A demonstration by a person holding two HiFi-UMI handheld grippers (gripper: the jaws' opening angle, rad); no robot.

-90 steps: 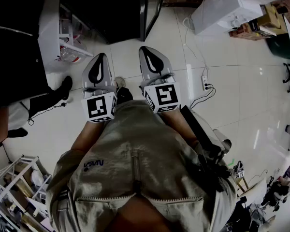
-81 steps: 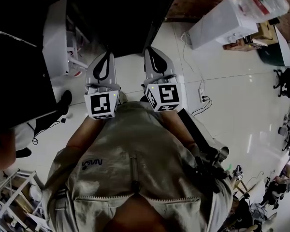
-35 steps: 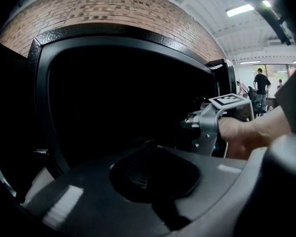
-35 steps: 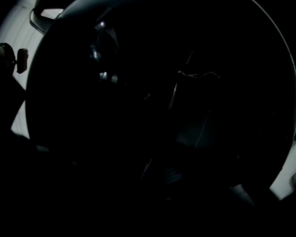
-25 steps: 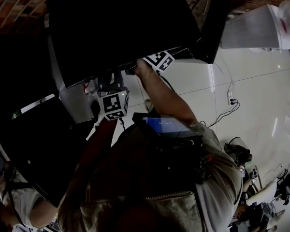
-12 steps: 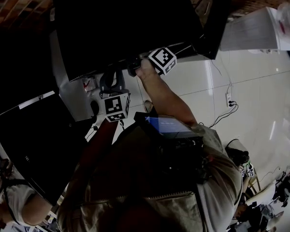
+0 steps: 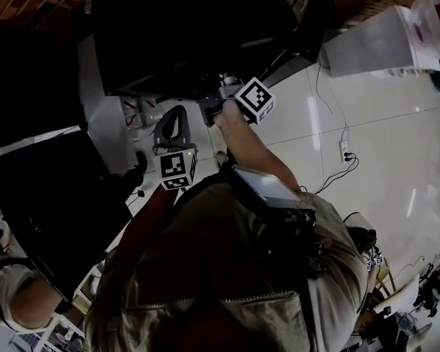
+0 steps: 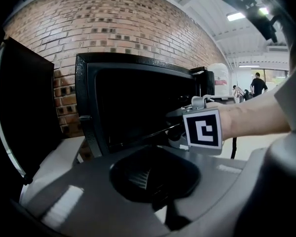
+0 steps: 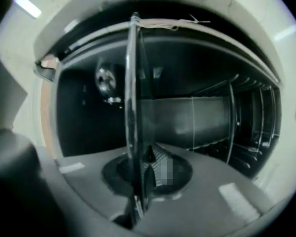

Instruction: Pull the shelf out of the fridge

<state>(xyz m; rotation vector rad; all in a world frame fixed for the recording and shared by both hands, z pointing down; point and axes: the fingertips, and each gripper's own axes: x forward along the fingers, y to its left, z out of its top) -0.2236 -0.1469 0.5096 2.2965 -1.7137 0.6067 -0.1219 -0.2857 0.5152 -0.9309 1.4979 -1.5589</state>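
Note:
The black fridge (image 7: 191,28) stands open in front of me, its inside dark. In the right gripper view the glass shelf (image 9: 132,107) shows edge-on as a thin pane running between the jaws. My right gripper (image 9: 140,181) is shut on its front edge. In the head view the right gripper (image 7: 218,103) is at the fridge's mouth, its marker cube (image 7: 253,101) towards me. My left gripper (image 7: 172,119) hangs lower and to the left, away from the shelf. It (image 8: 148,181) is shut with nothing in it and looks at the fridge (image 8: 138,102).
A white water dispenser (image 7: 367,39) stands right of the fridge. A power strip and cables (image 7: 345,149) lie on the tiled floor. A large black panel (image 7: 44,196) fills the left, with another person (image 7: 15,299) below it. Wire racks (image 9: 237,122) line the fridge's inside.
I have walked up to the fridge and my right gripper has reached in. Over the last half second it has drawn back towards me, still shut on the shelf. The left gripper has barely moved.

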